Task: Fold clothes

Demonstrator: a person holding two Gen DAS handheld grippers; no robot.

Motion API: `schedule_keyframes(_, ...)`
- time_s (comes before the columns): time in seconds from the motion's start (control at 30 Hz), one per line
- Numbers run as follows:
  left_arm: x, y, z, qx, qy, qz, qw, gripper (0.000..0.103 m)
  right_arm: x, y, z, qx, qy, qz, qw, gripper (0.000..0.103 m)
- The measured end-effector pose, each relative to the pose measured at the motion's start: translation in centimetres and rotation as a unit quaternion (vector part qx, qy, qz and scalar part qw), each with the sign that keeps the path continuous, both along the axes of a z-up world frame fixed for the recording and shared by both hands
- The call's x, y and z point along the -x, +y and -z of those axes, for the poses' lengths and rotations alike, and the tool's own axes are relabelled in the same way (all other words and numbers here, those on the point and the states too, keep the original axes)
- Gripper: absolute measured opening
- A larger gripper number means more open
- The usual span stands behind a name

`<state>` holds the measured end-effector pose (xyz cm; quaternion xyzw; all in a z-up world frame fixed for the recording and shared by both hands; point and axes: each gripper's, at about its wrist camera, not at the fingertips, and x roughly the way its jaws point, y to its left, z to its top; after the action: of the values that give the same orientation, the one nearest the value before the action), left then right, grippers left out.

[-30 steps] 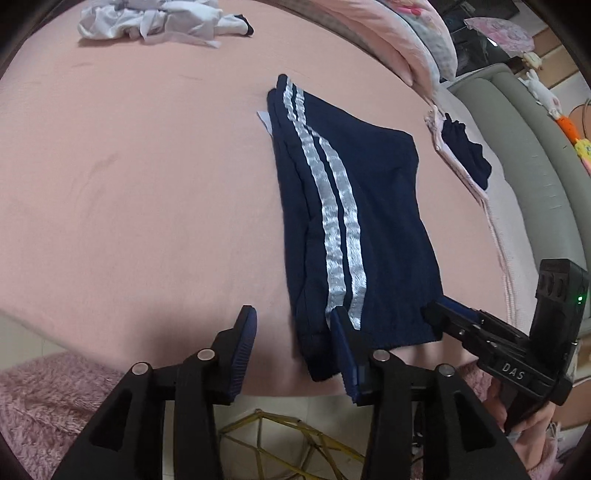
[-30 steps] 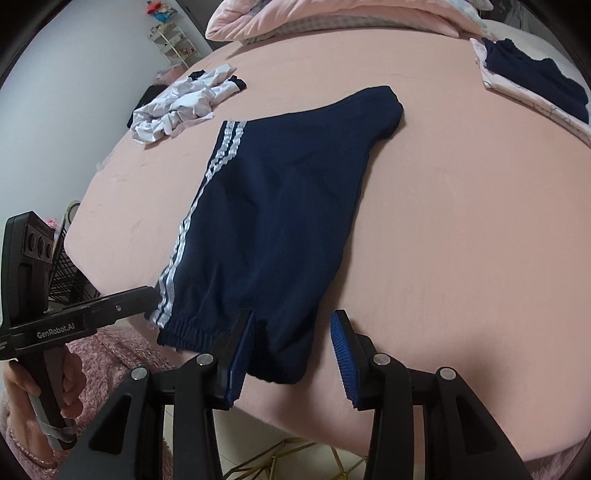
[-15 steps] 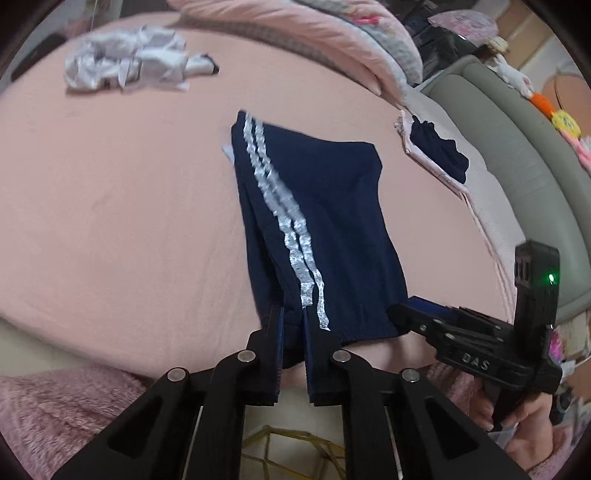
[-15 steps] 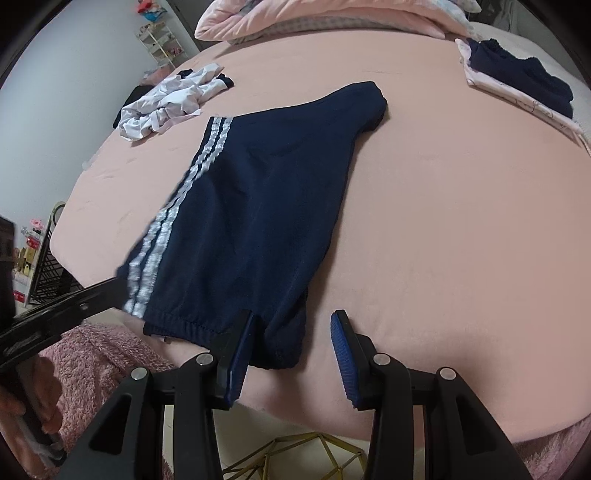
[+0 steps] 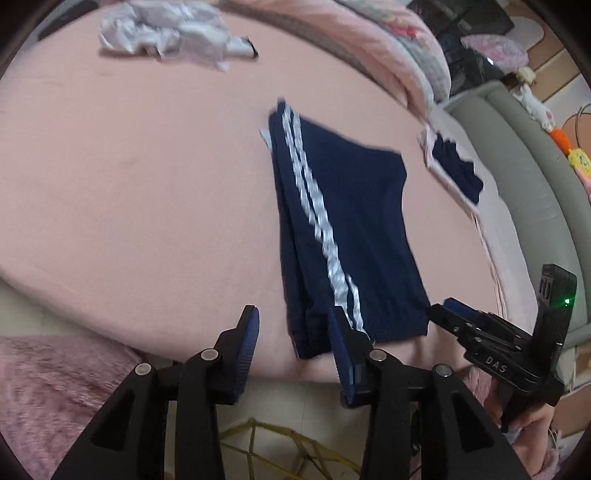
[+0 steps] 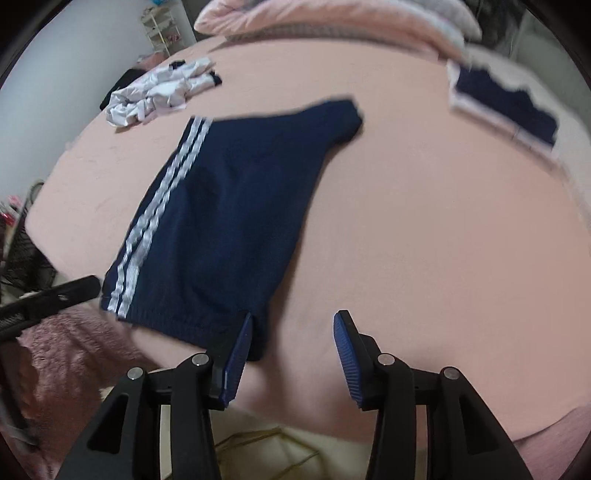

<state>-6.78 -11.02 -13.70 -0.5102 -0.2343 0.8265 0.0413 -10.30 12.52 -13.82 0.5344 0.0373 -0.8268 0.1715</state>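
Navy trousers with two white side stripes (image 5: 343,229) lie folded lengthwise on the pink bed (image 5: 129,184), cuffs at the near edge. They also show in the right wrist view (image 6: 229,206). My left gripper (image 5: 293,334) is open and empty at the striped cuff corner, its right finger over the fabric. My right gripper (image 6: 293,339) is open and empty at the other cuff corner, its left finger beside the hem. The right gripper also shows in the left wrist view (image 5: 458,317).
A crumpled white garment (image 5: 170,29) lies at the far side of the bed. A folded navy garment on pink cloth (image 5: 458,170) lies at the right. Pink pillows (image 5: 388,48) are at the back, a grey sofa (image 5: 524,177) on the right and a pink rug (image 5: 48,384) below.
My left gripper was shut on the striped cuff half a second ago and has now opened and let go. The trousers lie a little farther onto the bed. My right gripper stayed open.
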Motion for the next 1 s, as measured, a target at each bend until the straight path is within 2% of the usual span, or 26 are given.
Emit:
schedule_keyframes(0.07, 0.3, 0.3, 0.2, -0.009, 0.001, 0.009, 0.9999, 0.035, 0.3, 0.4, -0.3, 0.051, 0.002, 0.004, 0.999, 0.045)
schedule_keyframes(0.13, 0.8, 1.0, 1.1, -0.016, -0.008, 0.017, 0.9997, 0.035, 0.6, 0.9, 0.6, 0.109, -0.019, 0.014, 0.994, 0.045)
schedule_keyframes(0.17, 1.1, 1.4, 1.6, -0.019, -0.013, 0.021, 0.9995, 0.035, 0.7, 1.0, 1.2, 0.122, -0.028, 0.019, 0.992, 0.045)
schedule_keyframes(0.27, 1.6, 2.9, 3.5, 0.022, -0.048, 0.035, 0.9980, 0.036, 0.9, 0.9, 3.8, 0.109, -0.055, 0.013, 0.992, 0.045)
schedule_keyframes(0.3, 1.5, 2.9, 3.6, 0.022, -0.044, 0.035, 0.9982, 0.037, 0.9, 1.1, 4.1, 0.111, -0.053, 0.007, 0.992, 0.044)
schedule_keyframes(0.4, 1.2, 2.3, 3.1, 0.017, -0.046, 0.025, 0.9985, 0.037, 1.2, 2.4, 3.4, 0.127, -0.057, 0.020, 0.990, 0.044)
schedule_keyframes(0.47, 0.9, 2.1, 2.8, 0.009, -0.031, 0.015, 0.9994, 0.036, 1.1, 3.4, 2.6, 0.108, -0.033, 0.036, 0.993, 0.045)
schedule_keyframes(0.5, 0.8, 2.0, 2.9, -0.008, -0.025, 0.014, 0.9996, 0.036, 1.2, 3.8, 2.3, 0.102, -0.022, 0.044, 0.994, 0.045)
schedule_keyframes(0.53, 0.7, 1.9, 3.0, -0.028, -0.019, 0.015, 0.9993, 0.036, 1.3, 4.1, 2.0, 0.116, -0.018, 0.048, 0.992, 0.045)
schedule_keyframes(0.6, 0.6, 2.0, 3.2, -0.044, -0.017, 0.017, 0.9987, 0.036, 1.5, 4.2, 1.8, 0.162, -0.025, 0.044, 0.985, 0.045)
schedule_keyframes(0.67, 0.7, 2.4, 3.5, -0.039, -0.022, 0.019, 0.9988, 0.036, 1.5, 3.3, 2.0, 0.175, -0.031, 0.036, 0.983, 0.045)
schedule_keyframes(0.8, 0.8, 2.5, 4.1, -0.035, -0.029, 0.021, 0.9988, 0.036, 1.5, 1.2, 4.0, 0.153, -0.059, 0.012, 0.986, 0.046)
schedule_keyframes(0.87, 0.8, 2.4, 4.4, -0.036, -0.030, 0.025, 0.9986, 0.036, 1.2, 0.6, 4.4, 0.147, -0.052, 0.011, 0.988, 0.047)
schedule_keyframes(0.93, 0.9, 2.3, 4.4, -0.039, -0.032, 0.026, 0.9984, 0.036, 1.2, 0.4, 4.2, 0.151, -0.054, 0.008, 0.987, 0.041)
schedule_keyframes(0.97, 0.9, 2.3, 4.4, -0.039, -0.032, 0.028, 0.9983, 0.036, 1.2, 0.4, 4.2, 0.161, -0.062, 0.002, 0.985, 0.019)
schedule_keyframes(1.0, 0.9, 2.4, 4.4, -0.042, -0.032, 0.029, 0.9981, 0.029, 1.2, 0.5, 4.2, 0.171, -0.070, 0.000, 0.983, 0.014)
